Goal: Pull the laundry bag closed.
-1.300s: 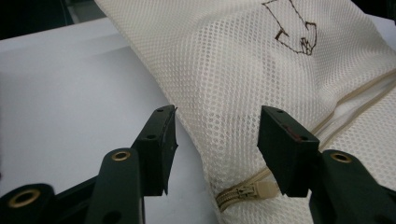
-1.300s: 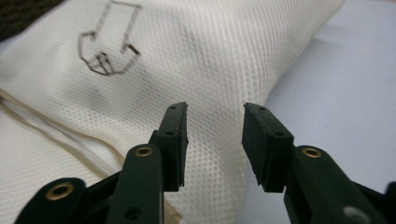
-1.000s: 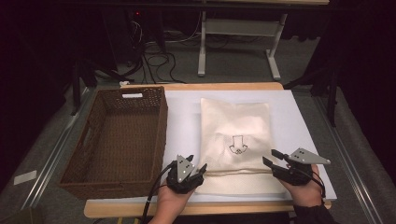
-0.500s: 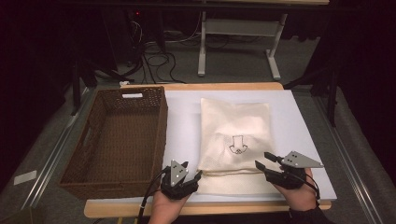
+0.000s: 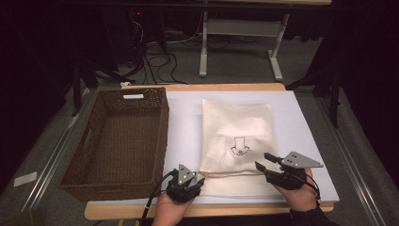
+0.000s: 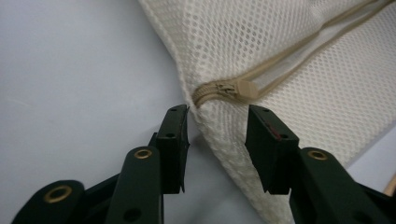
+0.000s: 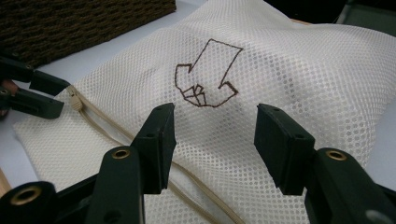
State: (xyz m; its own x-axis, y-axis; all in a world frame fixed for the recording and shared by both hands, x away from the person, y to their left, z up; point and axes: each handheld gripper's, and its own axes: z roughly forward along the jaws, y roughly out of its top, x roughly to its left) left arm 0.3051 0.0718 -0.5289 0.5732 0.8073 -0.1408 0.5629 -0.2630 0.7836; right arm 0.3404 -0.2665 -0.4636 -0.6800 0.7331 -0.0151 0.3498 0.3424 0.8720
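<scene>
The left tongs (image 5: pixel 200 181) sit at the near left corner of the mesh bag (image 5: pixel 237 136), which lies flat on the white tabletop (image 5: pixel 306 141). In the left gripper view the jaws straddle that corner's edge: the zipper pull (image 6: pixel 243 88) lies just beyond the jaw tips, between them, and the bag's seam runs down through the gap. The jaws have just been closing, with the bag's corner between them, yet a gap shows on each side of the cloth and the pads do not press on it.

The right tongs (image 5: pixel 261 161) hover at the bag's near right part. In the right gripper view (image 7: pixel 212 140) the jaws stand half apart above the mesh, holding nothing; the brown arrow mark (image 7: pixel 208 74) lies just beyond the tips, and the zipper (image 7: pixel 116 128) runs from under the left jaw off towards the left tongs (image 7: pixel 49 95), seen farther off at the pull.

The wicker basket (image 5: pixel 75 172) stands just left of the left tongs, apart from the bag, with bare tabletop between them.
</scene>
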